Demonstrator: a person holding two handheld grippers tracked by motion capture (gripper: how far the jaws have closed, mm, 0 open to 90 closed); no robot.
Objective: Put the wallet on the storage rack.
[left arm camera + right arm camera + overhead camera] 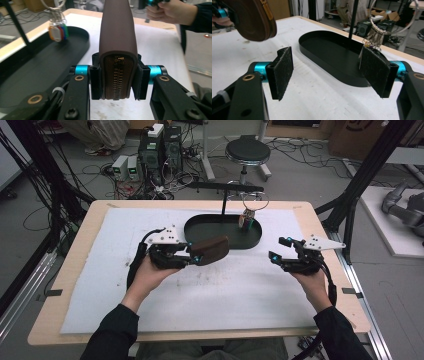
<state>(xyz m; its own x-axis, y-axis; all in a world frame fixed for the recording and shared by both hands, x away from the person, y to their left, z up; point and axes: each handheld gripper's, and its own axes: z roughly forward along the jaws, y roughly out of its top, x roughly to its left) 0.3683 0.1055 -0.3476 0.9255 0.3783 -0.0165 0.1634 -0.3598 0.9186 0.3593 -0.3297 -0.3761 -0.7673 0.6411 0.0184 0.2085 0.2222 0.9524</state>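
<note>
High view: I've got the brown zip wallet (209, 250) clamped in my left gripper (192, 256), lifted off the table (80, 265). Its long axis runs out from the jaws toward the black oval tray (200, 224); the far end already hangs over the tray's near rim. Left gripper view confirms it: pads squeeze both faces, zipper edge toward the camera. Right gripper (280, 254) stands wide open, nothing between the pads, hovering right of the wallet and near the tray's right end. Key ring (248, 216) stands in the tray's right end by the black stand (223, 200). Left hand is the nearer one; my guess is a short push forward puts the wallet over the tray's free left part.
</note>
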